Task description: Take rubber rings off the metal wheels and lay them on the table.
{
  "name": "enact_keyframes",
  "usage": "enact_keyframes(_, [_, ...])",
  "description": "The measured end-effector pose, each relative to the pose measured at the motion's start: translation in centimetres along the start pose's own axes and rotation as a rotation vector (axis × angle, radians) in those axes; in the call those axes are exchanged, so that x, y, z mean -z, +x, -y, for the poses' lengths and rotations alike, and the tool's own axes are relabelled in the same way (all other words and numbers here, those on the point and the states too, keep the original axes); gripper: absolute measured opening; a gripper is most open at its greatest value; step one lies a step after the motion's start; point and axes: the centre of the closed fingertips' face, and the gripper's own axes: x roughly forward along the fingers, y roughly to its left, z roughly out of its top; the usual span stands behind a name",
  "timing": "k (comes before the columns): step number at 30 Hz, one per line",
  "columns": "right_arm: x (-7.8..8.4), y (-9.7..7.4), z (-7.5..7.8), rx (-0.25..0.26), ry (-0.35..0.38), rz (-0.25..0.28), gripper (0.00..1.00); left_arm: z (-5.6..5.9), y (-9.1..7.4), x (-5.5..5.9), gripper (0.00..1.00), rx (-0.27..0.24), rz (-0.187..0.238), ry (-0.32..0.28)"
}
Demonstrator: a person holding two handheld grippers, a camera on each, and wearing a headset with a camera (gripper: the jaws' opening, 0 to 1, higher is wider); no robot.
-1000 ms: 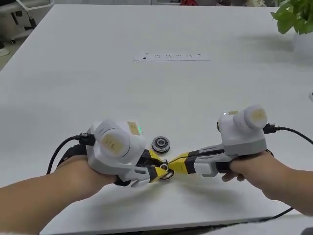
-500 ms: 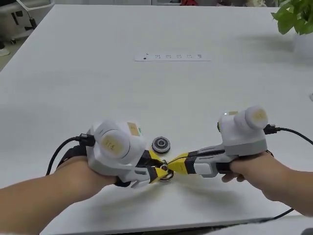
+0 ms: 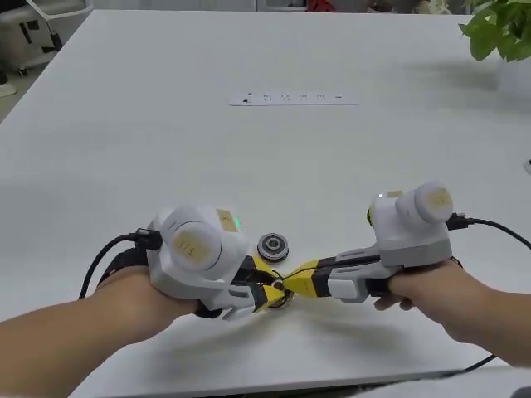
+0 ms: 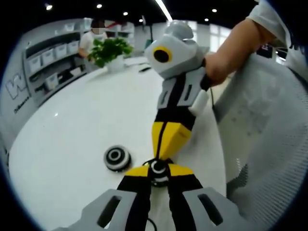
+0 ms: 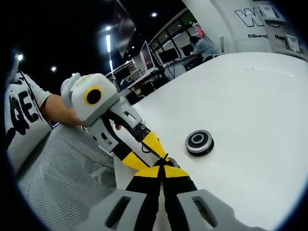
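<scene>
Wheel (image 4: 158, 167), small and metal, is pinched between the two yellow-tipped fingers (image 4: 138, 172) of my left gripper (image 4: 159, 171) at the near part of the white counter (image 3: 166, 141). I cannot tell whether it rests on the surface or is lifted clear of it.

In the head view the left gripper (image 3: 267, 293) reaches in from the left, with a hand wrapped round its grey body. My right gripper (image 3: 292, 287) comes in from the opposite side, so the two sets of fingertips meet at the wheel (image 3: 280, 288). The right fingers are pressed together into a single yellow wedge, and its tip touches the wheel's rim. I cannot tell whether any rubber is caught between them. The right gripper view shows its own fingers (image 5: 153, 172) closed to a narrow seam, with the left gripper (image 5: 160, 157) meeting them from the upper left.

A second wheel (image 3: 273, 245) lies flat on the counter just beyond the meeting fingertips, touching neither gripper. A dark rubber ring (image 4: 117, 168) sits around its rim. It appears left of the fingers in the left gripper view and right of them in the right gripper view (image 5: 199, 142).

Far across the counter lies a white power strip (image 3: 294, 98), and a potted plant (image 3: 498, 29) stands at the far right corner. A black cable (image 3: 104, 257) trails from the left gripper.
</scene>
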Motion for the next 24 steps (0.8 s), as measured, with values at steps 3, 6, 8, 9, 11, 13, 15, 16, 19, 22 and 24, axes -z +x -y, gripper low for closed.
enact_keyframes(3, [0.06, 0.0, 0.14, 0.004, -0.005, -0.001, 0.0, -0.01, 0.01, 0.0, 0.13, 0.001, 0.002, 0.005])
enact_keyframes(6, [0.08, -0.03, 0.32, 0.009, -0.005, -0.001, 0.0, 0.02, 0.03, -0.01, 0.13, 0.007, 0.002, 0.006])
enact_keyframes(8, [0.09, -0.06, 0.38, 0.011, -0.004, -0.001, 0.0, 0.06, 0.03, -0.01, 0.14, 0.012, 0.0, 0.008])
enact_keyframes(9, [0.07, -0.07, 0.41, 0.011, -0.003, 0.0, 0.0, 0.06, 0.03, -0.01, 0.14, 0.013, 0.0, 0.008])
enact_keyframes(11, [0.08, -0.09, 0.5, 0.012, -0.001, 0.0, 0.0, 0.05, 0.03, -0.01, 0.14, 0.016, -0.002, 0.011])
enact_keyframes(13, [0.09, -0.1, 0.56, 0.013, 0.001, 0.0, 0.0, 0.04, -0.02, 0.0, 0.14, 0.018, -0.003, 0.017])
enact_keyframes(15, [0.09, -0.12, 0.56, 0.012, 0.002, 0.001, 0.0, 0.04, -0.09, 0.0, 0.14, 0.021, -0.005, 0.02])
enact_keyframes(16, [0.08, -0.12, 0.56, 0.012, 0.002, 0.001, 0.0, 0.05, -0.13, -0.01, 0.15, 0.023, -0.006, 0.022])
enact_keyframes(19, [0.09, -0.11, 0.59, 0.012, 0.003, 0.001, 0.0, 0.06, -0.35, -0.2, 0.17, 0.025, -0.001, 0.025])
enact_keyframes(22, [0.13, -0.12, 0.59, 0.013, 0.004, 0.001, 0.0, 0.01, -0.62, -0.5, 0.17, 0.024, 0.007, 0.027])
enact_keyframes(24, [0.12, -0.14, 0.57, 0.013, 0.005, 0.001, 0.0, 0.01, -0.82, -0.66, 0.17, 0.025, 0.011, 0.028])
